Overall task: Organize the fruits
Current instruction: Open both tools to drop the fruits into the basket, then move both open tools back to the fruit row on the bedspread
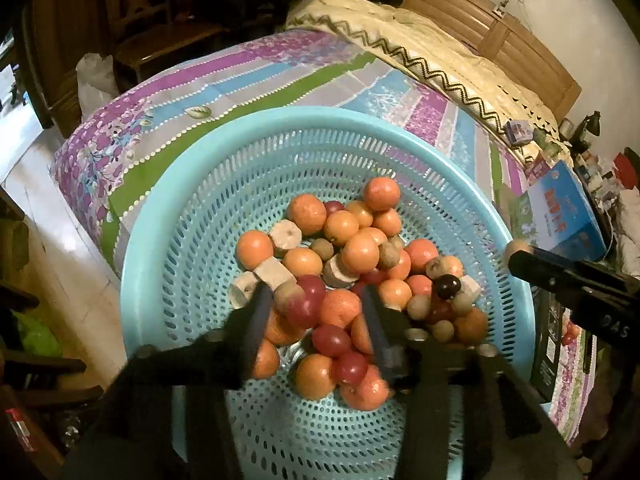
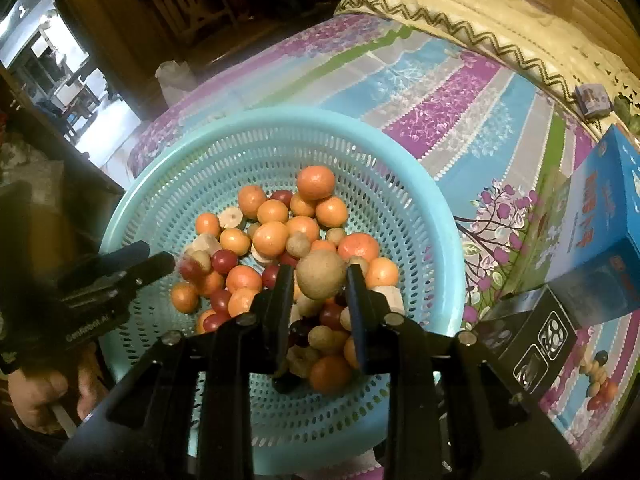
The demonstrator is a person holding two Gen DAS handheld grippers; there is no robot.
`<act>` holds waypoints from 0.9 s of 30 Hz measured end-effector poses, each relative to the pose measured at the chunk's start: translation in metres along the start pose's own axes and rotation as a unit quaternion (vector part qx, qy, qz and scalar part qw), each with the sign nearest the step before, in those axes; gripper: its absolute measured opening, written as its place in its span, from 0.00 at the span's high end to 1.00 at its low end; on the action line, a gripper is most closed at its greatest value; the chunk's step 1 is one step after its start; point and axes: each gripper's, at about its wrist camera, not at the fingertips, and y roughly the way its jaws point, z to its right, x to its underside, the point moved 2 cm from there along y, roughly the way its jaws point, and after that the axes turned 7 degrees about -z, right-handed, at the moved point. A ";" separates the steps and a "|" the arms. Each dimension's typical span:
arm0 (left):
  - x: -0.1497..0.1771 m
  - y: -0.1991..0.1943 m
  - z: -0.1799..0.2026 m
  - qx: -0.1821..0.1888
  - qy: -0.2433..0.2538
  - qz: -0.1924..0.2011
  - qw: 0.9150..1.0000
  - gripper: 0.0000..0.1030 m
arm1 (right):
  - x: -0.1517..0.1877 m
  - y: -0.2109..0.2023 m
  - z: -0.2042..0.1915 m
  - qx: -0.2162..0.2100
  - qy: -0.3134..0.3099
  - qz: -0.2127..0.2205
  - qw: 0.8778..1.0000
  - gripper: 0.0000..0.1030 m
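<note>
A blue perforated basket (image 1: 168, 216) sits on a bed covered by a striped floral sheet (image 1: 248, 80); it holds a mixed heap of oranges (image 1: 360, 252), red grapes (image 1: 331, 339), brown longans (image 1: 322, 249) and pale cut chunks (image 1: 285, 233). The left tool (image 1: 316, 322) hangs over the near side of the heap, its fingers spread wide with nothing between them; grapes and oranges lie directly beneath the gap. The right tool (image 2: 320, 280) is closed on a longan (image 2: 321, 274), lifted just above the pile on the basket's right half. In the left wrist view the right tool enters from the right rim; in the right wrist view the left tool crosses the left rim, held by a bare hand (image 2: 44, 396). Beside the basket on the right stand a blue box (image 2: 600, 208) and a black box (image 2: 532, 344), with a few small fruits (image 2: 598, 380) on the sheet near them. A cream quilt (image 1: 420, 44) lies behind, against a wooden headboard (image 1: 492, 36).
</note>
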 end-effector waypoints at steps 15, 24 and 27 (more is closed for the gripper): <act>0.003 -0.007 0.010 0.000 0.008 0.021 1.000 0.37 | 0.011 -0.036 0.005 0.055 -0.009 0.069 0.996 0.39; 0.012 -0.022 0.052 -0.001 0.040 0.047 0.998 0.28 | 0.052 -0.099 0.033 0.183 0.017 0.167 0.969 0.31; 0.015 -0.029 0.072 0.005 0.057 0.058 0.997 0.28 | 0.062 -0.112 0.047 0.208 0.031 0.182 0.961 0.28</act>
